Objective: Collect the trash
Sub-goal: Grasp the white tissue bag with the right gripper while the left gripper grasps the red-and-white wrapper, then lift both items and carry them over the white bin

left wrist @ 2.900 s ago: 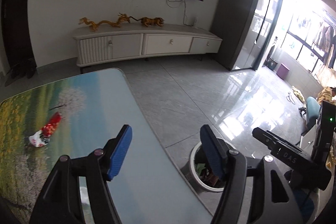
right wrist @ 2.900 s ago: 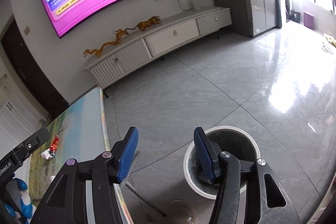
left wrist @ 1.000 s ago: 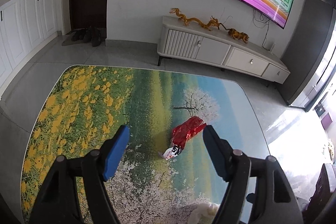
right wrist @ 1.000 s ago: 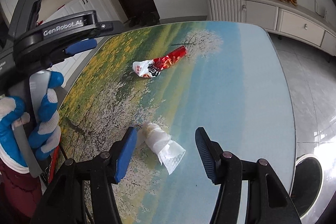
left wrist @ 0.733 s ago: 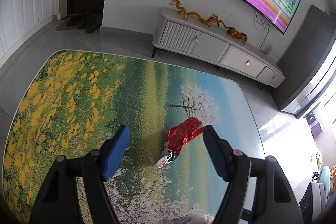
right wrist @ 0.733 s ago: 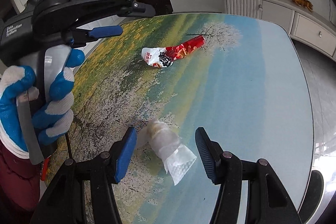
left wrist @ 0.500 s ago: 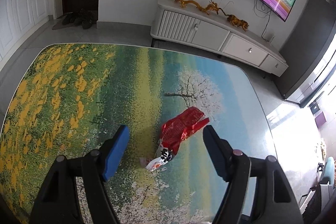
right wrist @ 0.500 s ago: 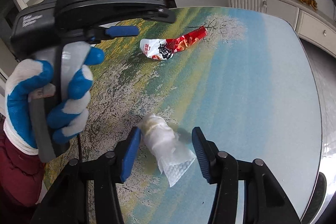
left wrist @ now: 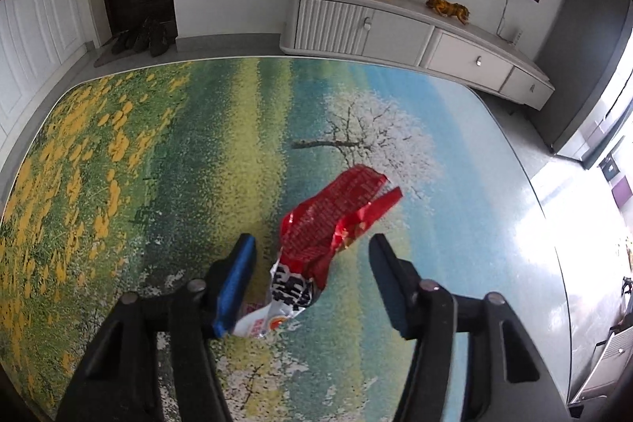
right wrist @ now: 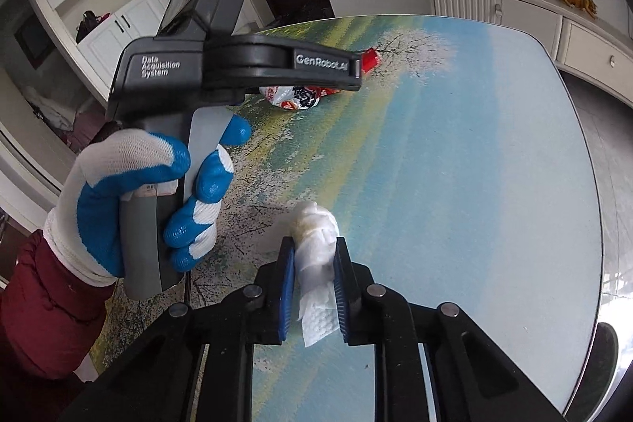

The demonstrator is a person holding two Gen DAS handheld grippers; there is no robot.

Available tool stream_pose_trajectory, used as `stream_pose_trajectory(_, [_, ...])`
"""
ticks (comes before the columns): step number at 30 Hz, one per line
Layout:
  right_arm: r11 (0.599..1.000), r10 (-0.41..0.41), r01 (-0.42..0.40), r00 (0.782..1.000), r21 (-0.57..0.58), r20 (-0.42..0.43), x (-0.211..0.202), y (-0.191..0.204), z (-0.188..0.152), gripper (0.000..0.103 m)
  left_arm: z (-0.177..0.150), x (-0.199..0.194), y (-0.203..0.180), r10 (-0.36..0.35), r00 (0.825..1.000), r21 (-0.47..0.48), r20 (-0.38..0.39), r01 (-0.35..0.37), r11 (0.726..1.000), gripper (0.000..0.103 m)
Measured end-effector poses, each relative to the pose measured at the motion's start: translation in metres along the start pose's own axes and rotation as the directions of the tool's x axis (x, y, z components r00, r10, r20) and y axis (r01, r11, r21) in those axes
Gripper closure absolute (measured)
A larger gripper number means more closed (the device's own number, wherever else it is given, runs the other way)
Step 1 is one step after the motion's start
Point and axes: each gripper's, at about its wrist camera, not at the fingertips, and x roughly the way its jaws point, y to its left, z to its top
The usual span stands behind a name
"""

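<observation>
We're pinching the tissue wad (right wrist: 314,252) in our right claw (right wrist: 314,281), while our left claw (left wrist: 310,287) is hanging spread around the red wrapper (left wrist: 316,248) (long axis running away from us, up-right) on the bench (left wrist: 178,161).

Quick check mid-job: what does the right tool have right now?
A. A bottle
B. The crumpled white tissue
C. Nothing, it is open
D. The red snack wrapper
B: the right tool is shut on the crumpled white tissue; the red snack wrapper lies between the open left tool's fingers.
</observation>
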Motion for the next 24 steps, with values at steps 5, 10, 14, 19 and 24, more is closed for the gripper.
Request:
stream_pose_trajectory(5, [0.999,-0.008,0.006,0.999,0.053,0.031,-0.010,-0.010,-0.003,0.086,-0.005,-0.003,-0.009,0.013,1.000,0.031,0.003,-0.013,0.999,0.077])
stream_pose_trajectory(10, [0.995,-0.033,0.027,0.997,0.092,0.068,-0.024,-0.013,-0.004,0.086,-0.017,-0.011,-0.014,-0.002,1.000,0.030,0.000,0.002,1.000,0.079])
stream_pose_trajectory(14, [0.990,-0.062,0.049,0.993,0.130,0.101,-0.038,-0.013,-0.009,0.086,-0.028,-0.028,-0.015,-0.017,1.000,0.031,0.018,0.016,0.999,0.079])
stream_pose_trajectory(19, [0.980,-0.100,0.074,0.986,0.186,0.136,-0.052,-0.011,-0.014,0.086,-0.038,-0.060,-0.012,-0.047,0.997,0.028,0.055,0.046,0.999,0.079])
stream_pose_trajectory(24, [0.968,-0.142,0.100,0.974,0.229,0.175,-0.070,-0.003,-0.022,0.086,-0.045,-0.094,-0.008,-0.083,0.992,0.016,0.097,0.082,0.997,0.079])
